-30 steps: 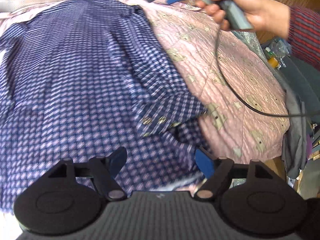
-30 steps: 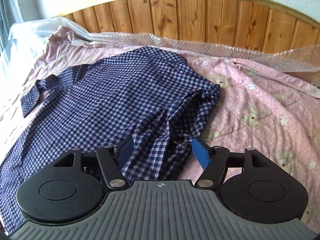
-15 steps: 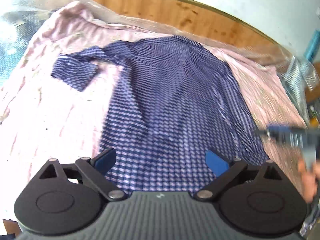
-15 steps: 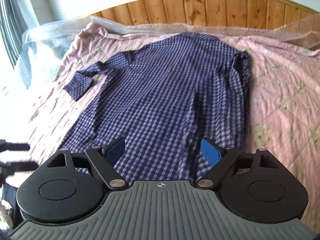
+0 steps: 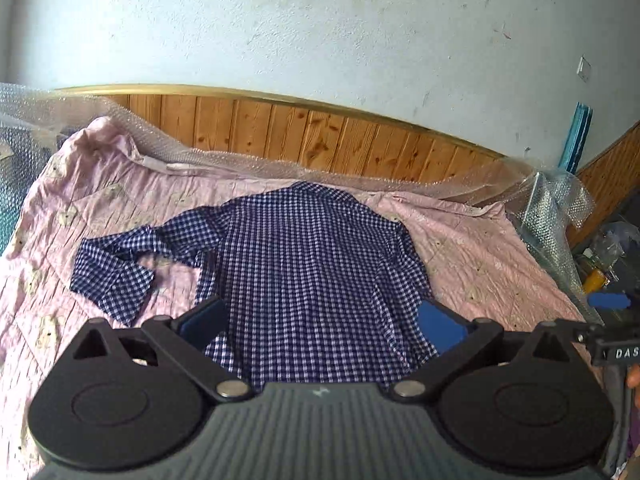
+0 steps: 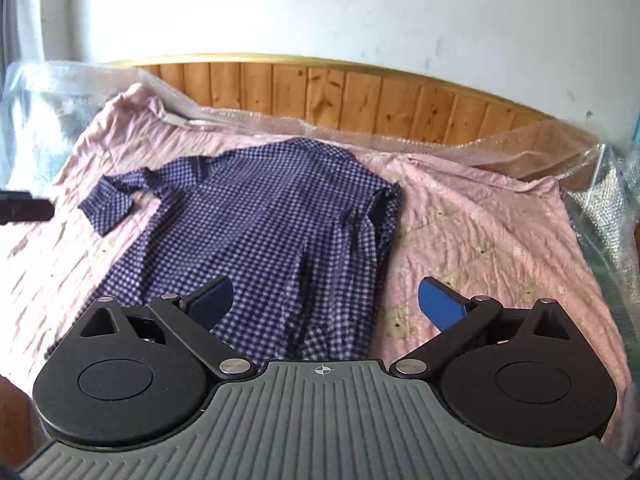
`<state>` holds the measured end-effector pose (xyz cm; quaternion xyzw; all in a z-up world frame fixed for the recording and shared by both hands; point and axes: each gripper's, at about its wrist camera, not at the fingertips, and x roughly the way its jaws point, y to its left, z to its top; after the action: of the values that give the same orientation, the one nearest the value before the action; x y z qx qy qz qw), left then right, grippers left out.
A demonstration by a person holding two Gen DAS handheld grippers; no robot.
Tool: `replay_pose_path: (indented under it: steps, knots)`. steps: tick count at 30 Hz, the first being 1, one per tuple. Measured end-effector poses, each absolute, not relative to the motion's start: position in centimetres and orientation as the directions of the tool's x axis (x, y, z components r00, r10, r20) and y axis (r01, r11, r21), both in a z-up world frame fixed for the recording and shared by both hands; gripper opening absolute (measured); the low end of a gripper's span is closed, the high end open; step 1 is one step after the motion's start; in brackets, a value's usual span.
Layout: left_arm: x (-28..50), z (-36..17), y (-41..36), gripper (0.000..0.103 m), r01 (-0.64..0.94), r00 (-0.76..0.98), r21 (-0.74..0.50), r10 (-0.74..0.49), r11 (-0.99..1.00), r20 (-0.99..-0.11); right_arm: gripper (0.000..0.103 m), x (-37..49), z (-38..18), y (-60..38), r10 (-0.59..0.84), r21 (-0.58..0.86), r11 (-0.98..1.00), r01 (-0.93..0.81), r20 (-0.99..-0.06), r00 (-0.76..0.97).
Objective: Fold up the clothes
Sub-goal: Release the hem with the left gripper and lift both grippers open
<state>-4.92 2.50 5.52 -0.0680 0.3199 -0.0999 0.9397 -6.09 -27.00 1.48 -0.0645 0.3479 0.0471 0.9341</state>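
While both grippers hung above the near end of the bed, the checked shirt (image 5: 316, 268) lay spread flat on the pink quilt (image 5: 480, 256), its collar end toward the wooden headboard (image 5: 320, 140) and its hem toward the cameras. One sleeve (image 5: 120, 268) stretched out to the left and bent back on itself, the cuff resting on the quilt. On the right side of the shirt the cloth lay folded inward along the body, seen in the right wrist view as a dark crease (image 6: 380, 216).

The left gripper (image 5: 322, 320) had its blue pads spread wide with nothing between them, and the shirt's lower part showed through the gap. The right gripper (image 6: 324, 300) was likewise released, its jaws apart and holding nothing, framing the shirt's right hem and a strip of quilt. At the right edge of the left wrist view, a blue pad of the other gripper showed.

Bubble wrap (image 6: 400, 140) ran along the foot of the headboard, and a pale plastered wall (image 5: 320, 24) rose behind.
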Motion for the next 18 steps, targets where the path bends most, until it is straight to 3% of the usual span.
replay_pose_path:
  steps: [6,8,10,12,18]
  knots:
    - [-4.7,4.0,0.2,0.103,0.207,0.743,-0.204,-0.289,0.957,-0.604,0.098,-7.2,0.2,-29.9,-0.021,-0.052,0.998,-0.023,-0.715,0.699]
    - [-3.8,3.9,0.0,0.103,0.206,0.736,-0.217,-0.297,0.954,-0.609,0.088,-7.0,0.3,-29.3,-0.009,-0.063,0.997,-0.054,-0.732,0.681]
    - [-2.8,3.9,-0.2,0.103,0.204,0.728,-0.230,-0.305,0.951,-0.614,0.102,-7.7,2.0,-29.0,0.028,-0.035,0.997,-0.068,-0.658,0.752]
    - [-2.5,4.4,-0.3,0.103,0.190,0.757,-0.215,-0.283,0.958,-0.589,0.100,-6.7,1.9,-29.0,0.046,-0.010,0.997,-0.071,-0.674,0.738]
    - [-0.5,3.1,1.1,0.103,0.137,0.729,-0.157,-0.207,0.978,-0.652,0.101,-3.7,-1.3,-29.4,0.044,0.026,0.999,-0.036,-0.713,0.700]
